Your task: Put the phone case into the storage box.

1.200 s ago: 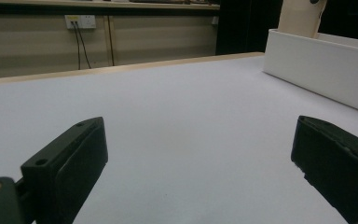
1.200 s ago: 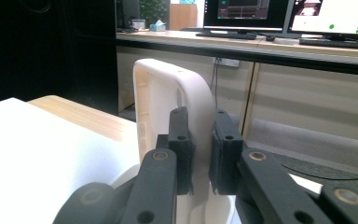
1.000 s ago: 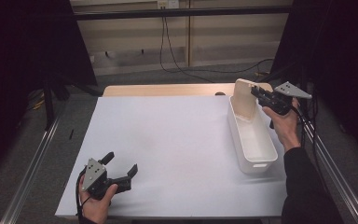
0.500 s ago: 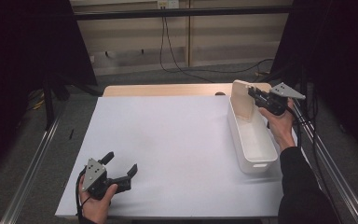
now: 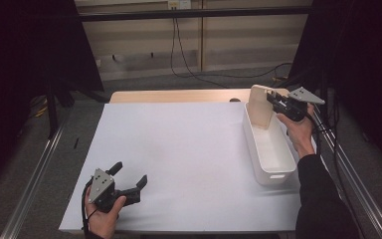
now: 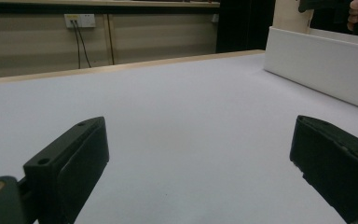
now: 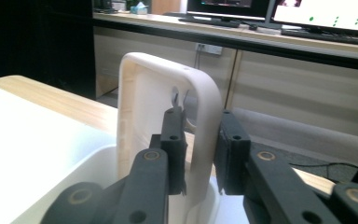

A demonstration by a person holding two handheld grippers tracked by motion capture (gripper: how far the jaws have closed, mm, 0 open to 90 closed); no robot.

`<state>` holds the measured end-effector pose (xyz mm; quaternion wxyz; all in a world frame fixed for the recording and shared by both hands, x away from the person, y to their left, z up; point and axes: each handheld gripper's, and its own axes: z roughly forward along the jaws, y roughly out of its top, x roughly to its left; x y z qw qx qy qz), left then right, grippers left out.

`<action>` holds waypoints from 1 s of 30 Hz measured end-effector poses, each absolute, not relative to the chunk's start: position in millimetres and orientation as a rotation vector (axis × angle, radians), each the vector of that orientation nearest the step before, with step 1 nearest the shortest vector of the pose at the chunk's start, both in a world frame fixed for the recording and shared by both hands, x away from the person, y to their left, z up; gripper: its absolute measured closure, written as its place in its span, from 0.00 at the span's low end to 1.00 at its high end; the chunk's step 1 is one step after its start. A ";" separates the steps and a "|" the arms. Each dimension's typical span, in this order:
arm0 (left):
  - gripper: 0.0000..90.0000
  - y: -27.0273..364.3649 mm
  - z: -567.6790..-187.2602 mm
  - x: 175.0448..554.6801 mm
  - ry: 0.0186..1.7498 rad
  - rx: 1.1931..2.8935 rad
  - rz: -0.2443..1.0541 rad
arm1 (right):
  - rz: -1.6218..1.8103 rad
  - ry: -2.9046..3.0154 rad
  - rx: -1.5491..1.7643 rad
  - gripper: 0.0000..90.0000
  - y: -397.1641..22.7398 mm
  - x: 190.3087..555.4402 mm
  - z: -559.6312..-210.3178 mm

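A cream lid point(image 5: 258, 107) stands upright at the far end of a long white bin point(image 5: 249, 130). My right gripper point(image 5: 272, 101) reaches it from the right. In the right gripper view the lid's rounded rim point(image 7: 207, 107) sits between the jaws of the right gripper point(image 7: 200, 119). Both pads lie against the rim, though the jaws have just been opening a little. My left gripper point(image 5: 130, 173) rests on the white table sheet at the front left. It stands open, with nothing between the jaws of the left gripper point(image 6: 200, 154).
The white sheet point(image 5: 179, 149) covers most of a wooden table point(image 5: 169, 95), whose bare edge shows at the back. Metal rails point(image 5: 37, 169) run along both sides. The bin's long wall point(image 6: 321, 70) rises to the right in the left gripper view.
The right hand has shifted slightly at the bin's far end with the lid still upright. The left gripper has not moved.
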<state>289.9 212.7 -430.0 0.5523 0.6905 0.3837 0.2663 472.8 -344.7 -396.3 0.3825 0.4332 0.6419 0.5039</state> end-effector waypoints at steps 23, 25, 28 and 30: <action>0.05 212.2 -430.6 291.3 0.905 1.642 0.635 | 1.249 1.635 1.162 0.78 -343.4 486.3 -398.8; 0.05 212.3 -430.6 291.4 0.905 1.642 0.636 | 1.245 1.630 1.159 0.78 -342.3 487.1 -399.0; 0.05 212.3 -430.6 291.5 0.905 1.642 0.636 | 1.244 1.623 1.171 0.77 -342.4 488.7 -399.5; 0.05 212.0 -430.7 291.6 0.906 1.642 0.635 | 1.240 1.623 1.173 0.76 -342.9 489.7 -399.7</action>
